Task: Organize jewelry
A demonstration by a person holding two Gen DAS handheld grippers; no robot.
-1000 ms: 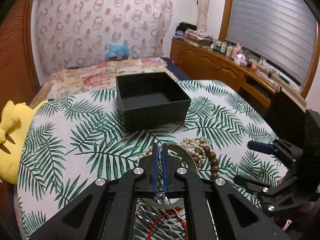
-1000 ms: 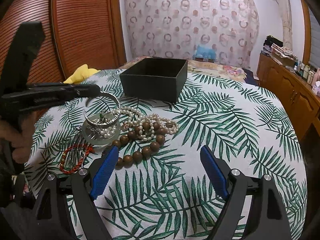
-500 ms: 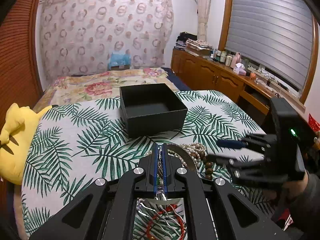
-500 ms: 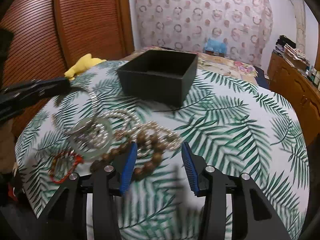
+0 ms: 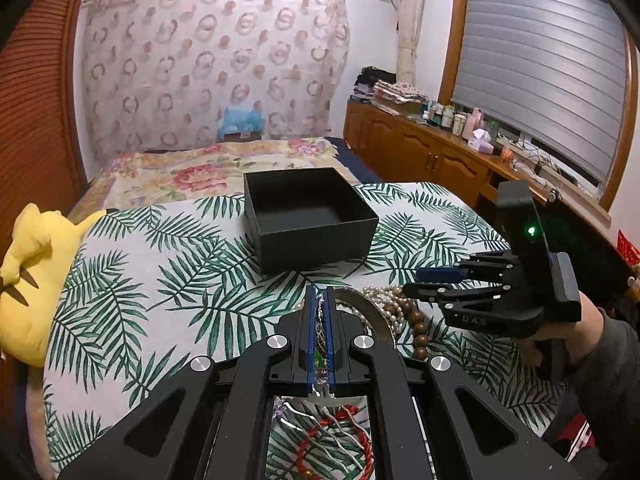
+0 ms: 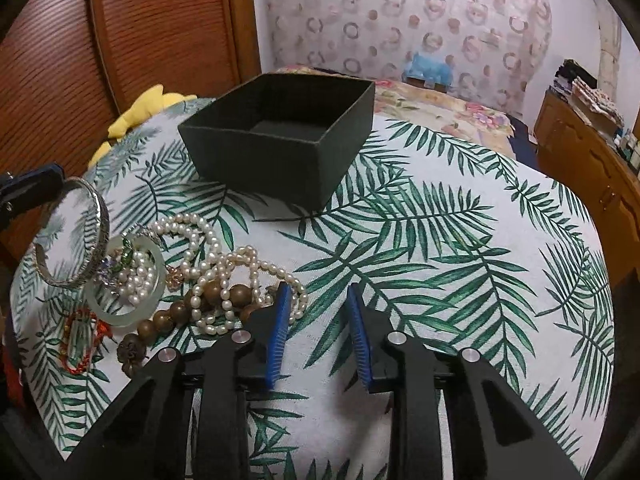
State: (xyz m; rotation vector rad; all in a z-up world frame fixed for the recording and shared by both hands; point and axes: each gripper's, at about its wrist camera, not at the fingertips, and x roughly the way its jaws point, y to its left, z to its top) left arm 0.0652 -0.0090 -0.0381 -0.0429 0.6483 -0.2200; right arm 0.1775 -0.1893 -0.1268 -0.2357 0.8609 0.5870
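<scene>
My left gripper (image 5: 320,292) is shut on a silver bangle (image 5: 370,314) and holds it above the table; the bangle (image 6: 76,236) hangs from the left fingertips (image 6: 30,184) in the right wrist view. An open black box (image 5: 308,216) stands behind it and looks empty (image 6: 280,136). A pile of jewelry lies on the palm-leaf cloth: pearl strands (image 6: 208,256), brown wooden beads (image 6: 176,312), a pale jade bangle (image 6: 128,280), a red cord bracelet (image 6: 80,340). My right gripper (image 6: 316,296) is partly open and empty, just right of the pile; it also shows in the left wrist view (image 5: 416,282).
A yellow plush toy (image 5: 36,276) lies at the table's left edge. A bed with a floral cover (image 5: 208,168) is behind the table. A wooden cabinet with bottles (image 5: 440,152) runs along the right wall. A wooden shutter door (image 6: 140,28) stands to the left.
My left gripper has lifted the silver bangle off the pile. My right gripper has narrowed its jaws and moved in toward the pearls and beads.
</scene>
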